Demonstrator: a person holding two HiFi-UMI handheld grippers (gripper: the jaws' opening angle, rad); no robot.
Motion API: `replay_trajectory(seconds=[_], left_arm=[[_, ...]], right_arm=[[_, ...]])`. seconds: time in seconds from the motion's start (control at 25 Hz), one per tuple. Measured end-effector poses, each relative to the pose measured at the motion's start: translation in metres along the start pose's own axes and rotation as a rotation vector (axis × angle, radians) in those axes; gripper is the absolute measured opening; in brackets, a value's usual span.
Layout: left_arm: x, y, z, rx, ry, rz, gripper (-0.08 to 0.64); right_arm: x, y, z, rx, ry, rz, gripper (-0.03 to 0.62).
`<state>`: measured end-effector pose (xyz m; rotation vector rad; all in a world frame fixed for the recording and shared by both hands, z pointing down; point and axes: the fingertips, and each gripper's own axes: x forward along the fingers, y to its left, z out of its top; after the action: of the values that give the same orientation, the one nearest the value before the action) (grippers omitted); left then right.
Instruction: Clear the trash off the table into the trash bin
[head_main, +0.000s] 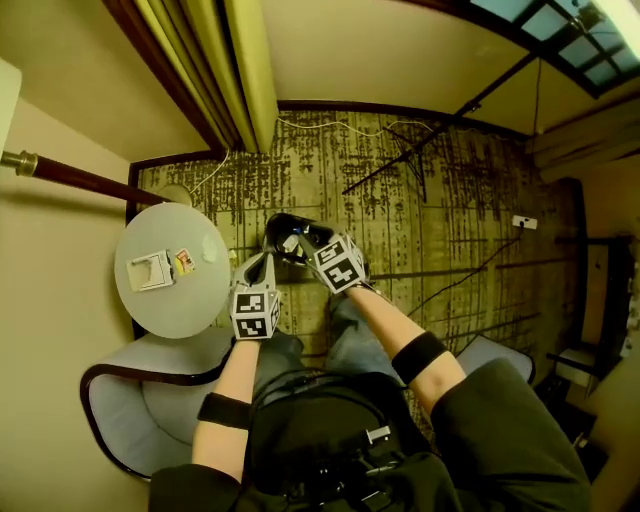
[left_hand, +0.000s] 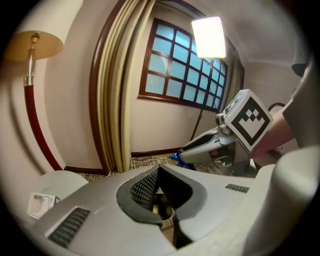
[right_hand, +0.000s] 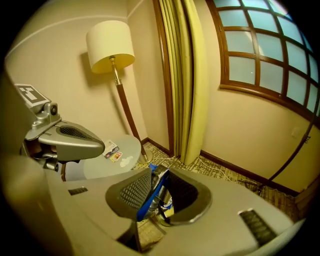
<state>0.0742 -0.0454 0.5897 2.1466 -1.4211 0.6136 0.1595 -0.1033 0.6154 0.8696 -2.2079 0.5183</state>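
My right gripper (right_hand: 152, 192) is shut on a crumpled blue wrapper (right_hand: 148, 202) that hangs between its pads. From above, that gripper (head_main: 298, 240) hovers over a dark round container (head_main: 285, 232) on the carpet, probably the trash bin. My left gripper (head_main: 262, 265) is beside it, nearer the table, shut with nothing in its jaws (left_hand: 157, 172). The round grey table (head_main: 165, 300) carries a white folded item (head_main: 152, 270), a small colourful packet (head_main: 184, 262) and a white scrap (head_main: 209, 252). In the left gripper view the right gripper (left_hand: 182, 155) shows with the blue wrapper (left_hand: 175, 157) at its tip.
A grey armchair (head_main: 140, 400) stands under my left arm, against the table. A floor lamp (right_hand: 111, 50) with a dark red pole rises behind the table. Yellow curtains (right_hand: 187, 80) hang in the corner. Cables (head_main: 470, 280) and a thin stand lie across the patterned carpet.
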Motion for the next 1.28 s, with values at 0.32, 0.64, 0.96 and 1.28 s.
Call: replay_trajectory(seconds=[0.32, 0.64, 0.96, 1.28], left_arm=[[0.069, -0.012, -0.048, 0.016, 0.076, -0.056, 0.0], [0.166, 0.003, -0.127, 0.006, 0.128, -0.071, 0.0], [0.259, 0.028, -0.218, -0.017, 0.171, -0.063, 0.0], [0.324, 0.051, -0.282, -0.032, 0.204, -0.059, 0.0]], right_arm=[[0.052, -0.025, -0.073, 0.045, 0.065, 0.002, 0.121], [0.159, -0.053, -0.166, 0.097, 0.117, 0.007, 0.121], [0.277, -0.069, -0.253, 0.117, 0.17, 0.015, 0.121], [0.352, -0.08, -0.314, 0.116, 0.218, 0.017, 0.124]])
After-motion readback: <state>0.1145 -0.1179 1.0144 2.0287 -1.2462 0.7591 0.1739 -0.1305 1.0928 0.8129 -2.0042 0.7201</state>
